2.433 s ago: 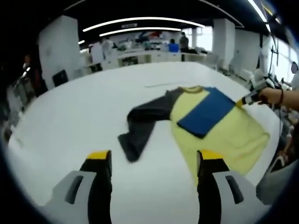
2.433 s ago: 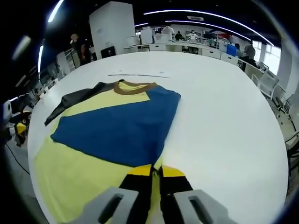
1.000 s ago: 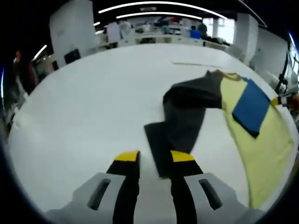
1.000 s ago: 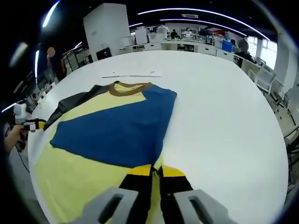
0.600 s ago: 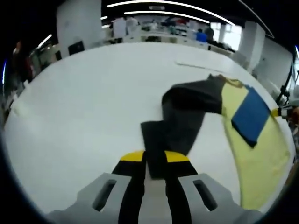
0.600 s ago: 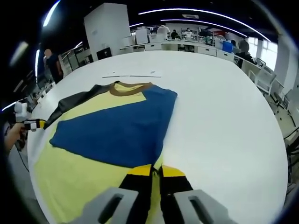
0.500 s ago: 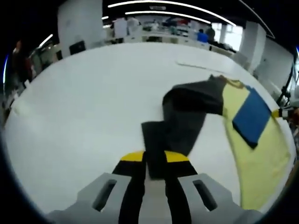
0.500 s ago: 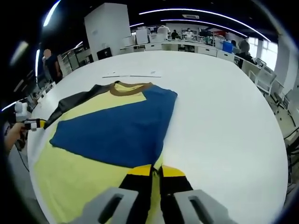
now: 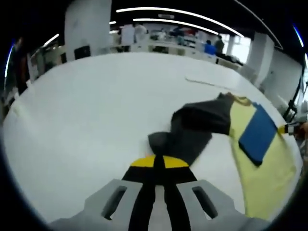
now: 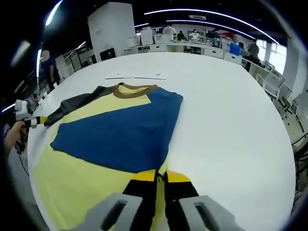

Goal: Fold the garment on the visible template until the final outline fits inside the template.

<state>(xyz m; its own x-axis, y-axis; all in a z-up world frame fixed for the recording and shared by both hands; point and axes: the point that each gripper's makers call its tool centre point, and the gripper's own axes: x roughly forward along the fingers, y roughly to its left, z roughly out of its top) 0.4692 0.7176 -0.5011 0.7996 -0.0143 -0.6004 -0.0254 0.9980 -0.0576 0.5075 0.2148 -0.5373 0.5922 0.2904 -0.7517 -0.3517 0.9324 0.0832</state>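
Since the earlier frame your left gripper has closed: jaws were apart short of the dark sleeve, now they're together, pinched on its cuff end, and the cuff has bunched up toward the jaws. Right gripper hasn't changed: jaws together, clamped on the yellow edge of the garment at the corner of the blue panel.

Garment lies flat on the white surface, collar pointing away in the right gripper view, dark sleeve trailing off to its far left, where your left hand and gripper show at the surface edge.

Risks from here:
- Left grip looks shallow, right at the cuff tip. Swing the sleeve fast and it could slip out mid-fold.
- Sleeve is already rumpled and doubled near the shoulder. Drag it across without lifting and you'll likely carry that bunch onto the body, so the outline ends up lumpy and wide.
- Pull both ends at once and the whole garment may slide across the surface and off its position.
- Can't make out a template outline under the cloth in either view, so alignment is unverified.
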